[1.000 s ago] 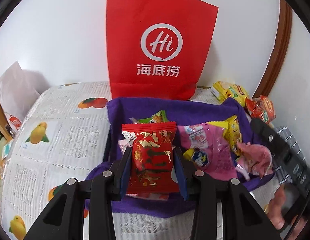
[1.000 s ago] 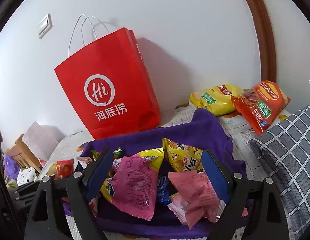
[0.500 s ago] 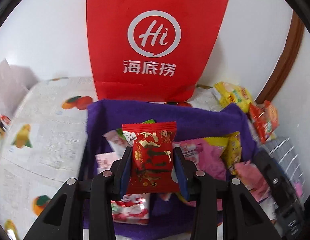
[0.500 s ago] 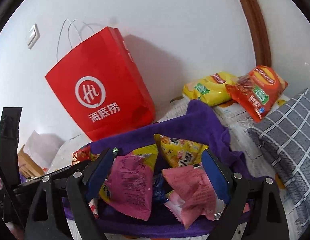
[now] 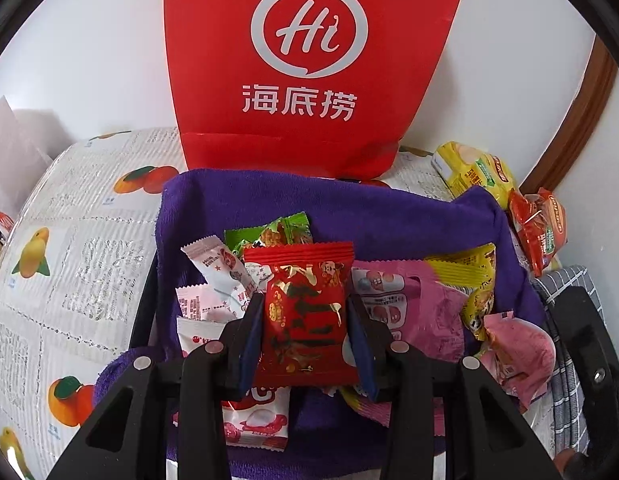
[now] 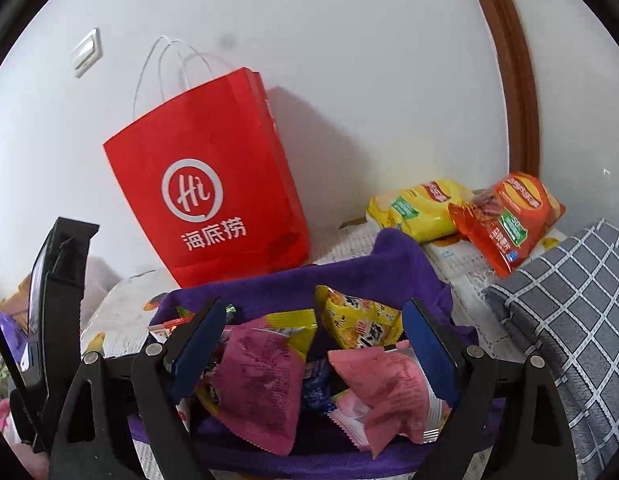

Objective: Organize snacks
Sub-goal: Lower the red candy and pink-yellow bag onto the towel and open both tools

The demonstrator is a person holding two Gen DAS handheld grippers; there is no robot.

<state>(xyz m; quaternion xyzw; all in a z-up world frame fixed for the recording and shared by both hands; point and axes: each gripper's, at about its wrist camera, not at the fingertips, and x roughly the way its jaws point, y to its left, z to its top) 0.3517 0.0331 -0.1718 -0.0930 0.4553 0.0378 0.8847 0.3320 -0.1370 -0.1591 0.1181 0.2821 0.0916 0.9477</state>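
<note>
Left gripper [image 5: 305, 320] clamps the red snack packet [image 5: 305, 312] upright above the purple-lined basket [image 5: 349, 208], evidently for release among other snacks; right gripper [image 6: 313, 356] hovers spread, grasping nothing

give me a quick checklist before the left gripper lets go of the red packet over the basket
1. Left gripper holds the red packet by both sides: ok.
2. Packet is over the purple-lined basket: ok.
3. Free spot under the packet: cannot tell, other packets lie below.
4. Right gripper open, holding nothing: ok.
5. Right gripper clear of the drop spot: ok.
6. Red paper bag stands behind the basket, out of the way: ok.
</note>
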